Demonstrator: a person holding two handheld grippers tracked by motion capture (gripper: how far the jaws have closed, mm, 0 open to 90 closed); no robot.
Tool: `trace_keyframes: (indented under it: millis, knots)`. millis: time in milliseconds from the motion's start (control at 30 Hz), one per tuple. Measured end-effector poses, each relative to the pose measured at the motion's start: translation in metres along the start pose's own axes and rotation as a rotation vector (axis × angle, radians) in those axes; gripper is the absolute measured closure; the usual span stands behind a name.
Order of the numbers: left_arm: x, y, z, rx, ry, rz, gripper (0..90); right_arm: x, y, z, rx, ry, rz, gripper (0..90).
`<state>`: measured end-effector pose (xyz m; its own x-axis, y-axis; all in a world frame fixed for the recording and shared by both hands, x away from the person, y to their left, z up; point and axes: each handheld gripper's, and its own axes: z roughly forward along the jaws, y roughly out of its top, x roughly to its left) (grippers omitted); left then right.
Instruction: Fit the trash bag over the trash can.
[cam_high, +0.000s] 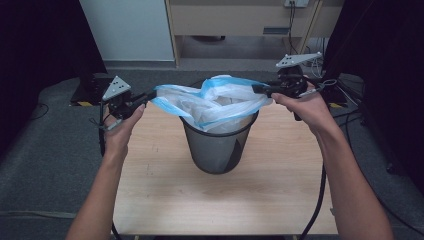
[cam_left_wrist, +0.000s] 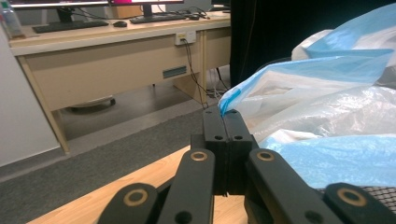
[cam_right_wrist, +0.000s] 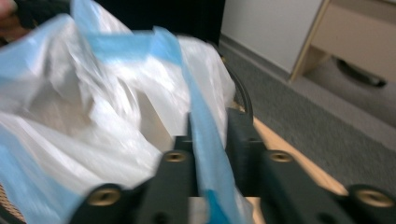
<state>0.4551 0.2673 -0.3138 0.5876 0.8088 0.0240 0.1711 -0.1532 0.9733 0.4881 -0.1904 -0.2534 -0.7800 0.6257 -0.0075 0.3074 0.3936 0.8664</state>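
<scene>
**Bag stretched over mesh bin, both grippers pinching the rim**

Left gripper (cam_left_wrist: 227, 122): fingers (cam_left_wrist: 215, 135) pressed flat together, a corner of the bag's blue hem caught at their tips. Right gripper (cam_right_wrist: 208, 135): fingers (cam_right_wrist: 245, 140) closed onto a fold of the blue band, which runs straight down between them; this view is blurred, so contact at the pads is hard to read finely.

Plastic bag (cam_high: 215, 102): thin translucent white film, crinkled and glossy, with a light blue band along the mouth. It is pulled wide between the two grippers, its lower part sunk inside the bin.

Bin (cam_high: 218, 145): round, dark wire mesh, tapering toward the base, upright near the far middle of the desk (cam_high: 165, 195). Desk top is pale wood grain, smooth. Grey carpet surrounds it.
</scene>
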Motion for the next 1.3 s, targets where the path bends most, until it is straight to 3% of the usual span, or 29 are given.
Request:
trace_keyframes:
  millis: [33, 167, 267, 800, 867, 967, 1200, 1300]
  knots:
    - [0.001, 0.000, -0.002, 0.001, 0.005, -0.005, 90.0, -0.002, -0.002, 0.001, 0.009, -0.004, 0.001, 90.0]
    - [0.014, -0.002, -0.009, -0.012, 0.051, -0.029, 90.0, -0.008, -0.006, 0.003, 0.020, -0.040, 0.016, 90.0]
    - [0.018, -0.002, -0.009, -0.010, 0.060, -0.034, 90.0, -0.012, -0.007, 0.005, 0.018, -0.053, 0.030, 90.0]
    - [0.027, 0.011, 0.021, 0.023, 0.080, -0.038, 90.0, -0.053, -0.023, 0.030, -0.026, -0.163, 0.146, 90.0]
    - [0.027, 0.012, 0.027, 0.039, 0.079, -0.036, 90.0, -0.058, -0.025, 0.034, -0.011, -0.175, 0.158, 90.0]
    - [0.027, 0.009, 0.038, 0.079, 0.070, -0.028, 90.0, -0.064, -0.035, 0.044, 0.052, -0.186, 0.175, 90.0]
    - [0.023, 0.002, 0.055, 0.138, 0.058, -0.023, 90.0, -0.066, -0.049, 0.060, 0.156, -0.207, 0.176, 90.0]
    - [0.024, 0.000, 0.063, 0.154, 0.053, -0.034, 90.0, -0.067, -0.052, 0.063, 0.169, -0.205, 0.191, 90.0]
